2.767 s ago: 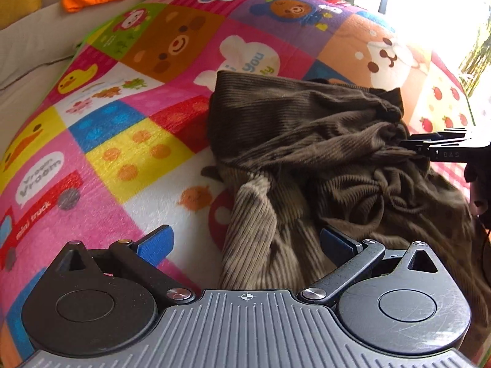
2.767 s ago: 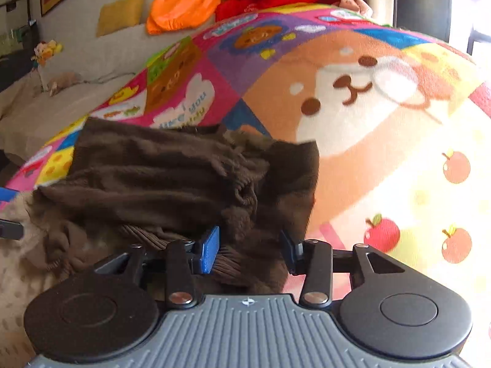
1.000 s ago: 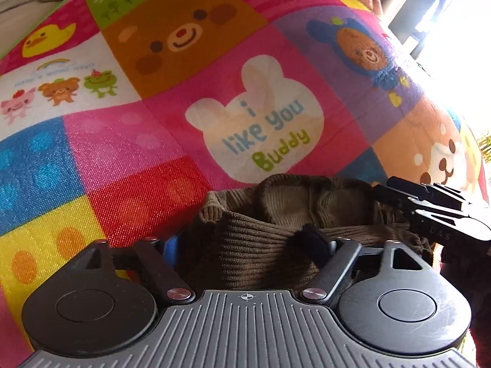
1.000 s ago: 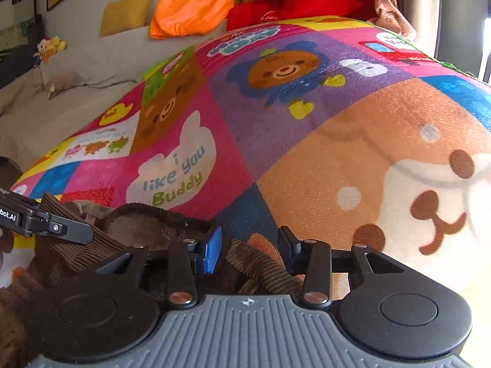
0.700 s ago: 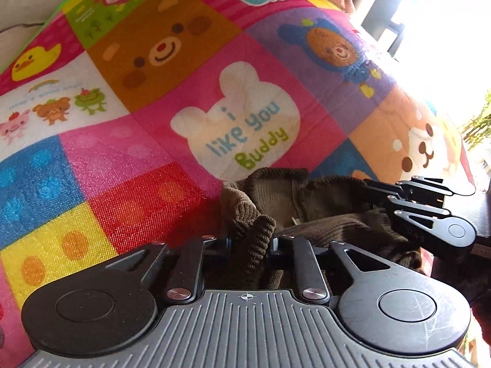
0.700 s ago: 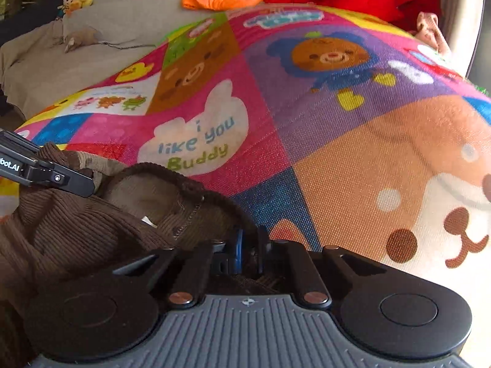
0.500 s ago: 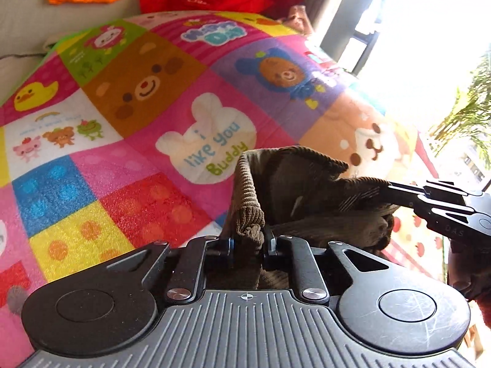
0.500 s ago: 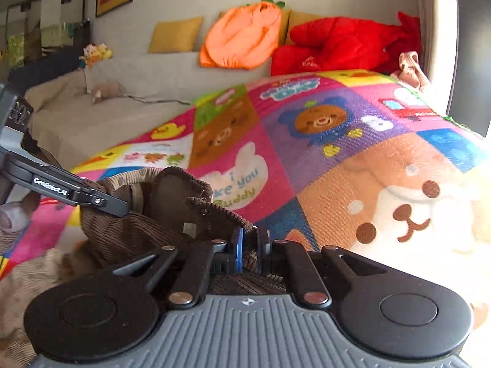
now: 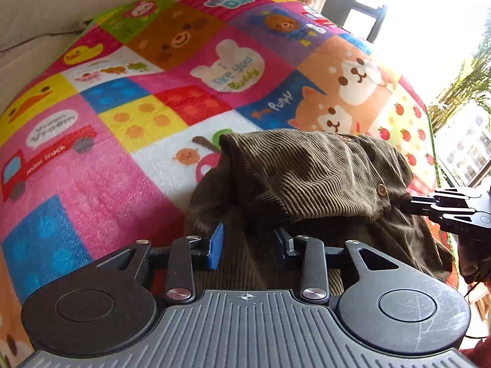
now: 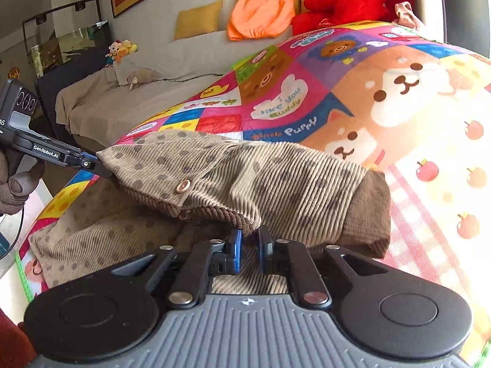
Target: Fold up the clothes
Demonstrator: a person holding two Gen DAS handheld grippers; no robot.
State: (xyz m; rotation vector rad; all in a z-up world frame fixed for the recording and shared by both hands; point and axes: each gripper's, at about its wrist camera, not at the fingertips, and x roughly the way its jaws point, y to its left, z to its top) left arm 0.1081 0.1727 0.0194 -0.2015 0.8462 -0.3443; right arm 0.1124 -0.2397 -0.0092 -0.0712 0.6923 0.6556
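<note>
A brown corduroy garment [image 9: 307, 168] with buttons lies folded over itself on the colourful play mat [image 9: 122, 168]. My left gripper [image 9: 249, 242] is at its near left corner. Its jaws are opening, with the fabric loose between the pads and not pressed. In the right wrist view the garment [image 10: 245, 171] looks tan with dots, and the left gripper [image 10: 101, 168] touches its left corner. My right gripper [image 10: 249, 245] pinches the hem at its tips, though its jaws are starting to open. In the left wrist view the right gripper [image 9: 399, 205] meets the garment's right edge near a button.
The mat [image 10: 414, 141] stretches away beyond the garment. Behind it are an orange cushion [image 10: 260, 9], a red plush toy [image 10: 353, 3] and a yellow pillow [image 10: 198, 20] on a beige-covered sofa [image 10: 122, 107]. A gloved hand [image 10: 12, 184] holds the left gripper. A bright window [image 9: 429, 15] is at the right.
Both grippers shut on the garment's far edge, lifted it and drew it back over the rest of the garment. The left jaws have since spread apart.
</note>
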